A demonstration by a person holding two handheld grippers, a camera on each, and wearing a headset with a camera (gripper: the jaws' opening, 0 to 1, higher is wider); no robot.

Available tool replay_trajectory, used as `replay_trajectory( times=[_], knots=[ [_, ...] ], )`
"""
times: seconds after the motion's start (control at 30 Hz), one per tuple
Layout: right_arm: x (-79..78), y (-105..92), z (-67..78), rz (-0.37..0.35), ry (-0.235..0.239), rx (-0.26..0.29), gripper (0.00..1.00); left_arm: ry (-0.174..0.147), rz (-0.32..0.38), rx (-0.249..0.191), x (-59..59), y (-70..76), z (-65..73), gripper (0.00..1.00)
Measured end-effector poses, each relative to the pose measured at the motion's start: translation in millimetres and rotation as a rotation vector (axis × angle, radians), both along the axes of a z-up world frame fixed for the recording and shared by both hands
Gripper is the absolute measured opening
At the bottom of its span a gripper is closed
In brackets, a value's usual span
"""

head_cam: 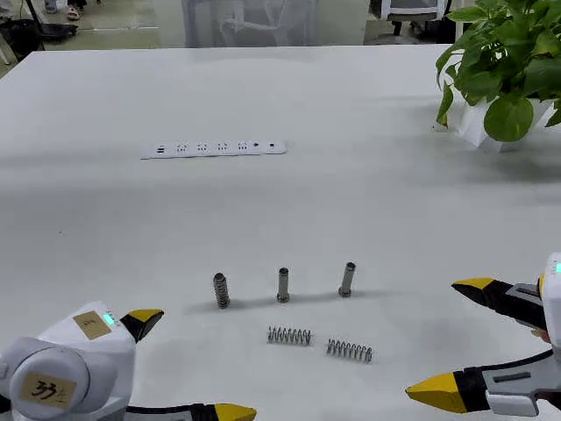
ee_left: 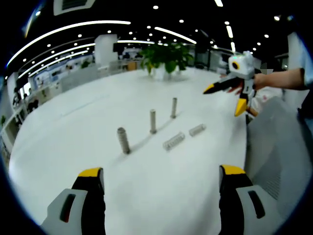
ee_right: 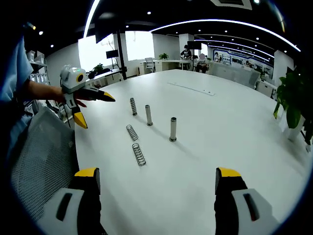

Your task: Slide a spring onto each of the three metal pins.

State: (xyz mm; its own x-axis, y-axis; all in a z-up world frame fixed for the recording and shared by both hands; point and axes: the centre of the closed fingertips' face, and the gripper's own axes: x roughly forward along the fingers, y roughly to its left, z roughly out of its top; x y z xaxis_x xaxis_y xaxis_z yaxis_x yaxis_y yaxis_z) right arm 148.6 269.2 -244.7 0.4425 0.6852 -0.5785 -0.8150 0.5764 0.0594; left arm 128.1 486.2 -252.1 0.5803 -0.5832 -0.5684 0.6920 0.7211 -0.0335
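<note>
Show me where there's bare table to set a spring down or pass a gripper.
Widest bare stretch: between the power strip and the row of pins. Also bare: right of the pins toward the plant. Crowded: the near edge, where two loose springs lie between the open left gripper and right gripper.

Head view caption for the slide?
Left gripper and right gripper open; sprung pin, bare middle pin, bare right pin, two loose springs on the table.
</note>
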Motion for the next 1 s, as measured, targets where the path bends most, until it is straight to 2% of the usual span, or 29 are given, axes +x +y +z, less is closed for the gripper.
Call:
replay_trajectory(
  times=[0.23, 0.37, 0.5, 0.53, 0.67, 0.77, 0.9, 1.0],
  knots=[
    [-8.8, -1.3, -4.8, -0.012, 0.017, -0.003, 0.99, -0.011, -0.095, 0.027, 3.3, -21.2, -3.8, 0.92],
    [-10.5, -4.6, -7.3, -0.028, 0.026, 0.007, 0.99, -0.017, -0.155, 0.055, 9.3, -34.5, -7.7, 0.89],
    [-12.7, -9.2, -10.4, -0.041, 0.031, 0.004, 0.99, -0.004, -0.193, 0.070, 16.3, -45.5, -15.7, 0.83],
    [-13.5, -10.5, -10.7, -0.044, 0.033, 0.007, 0.99, -0.003, -0.221, 0.080, 17.4, -49.5, -18.1, 0.79],
    [-15.7, -13.7, -12.0, -0.053, 0.040, 0.007, 0.99, -0.006, -0.238, 0.093, 26.7, -56.7, -22.0, 0.74],
    [-18.1, -15.7, -11.6, -0.059, 0.040, 0.010, 0.99, -0.007, -0.277, 0.125, 31.9, -61.3, -25.7, 0.64],
    [-19.8, -17.7, -10.4, -0.067, 0.035, 0.017, 0.99, 0.012, -0.304, 0.128, 35.7, -67.8, -27.8, 0.58],
    [-21.0, -18.9, -10.0, -0.075, 0.033, 0.022, 0.99, 0.027, -0.308, 0.129, 39.4, -70.1, -30.3, 0.49]
  ],
)
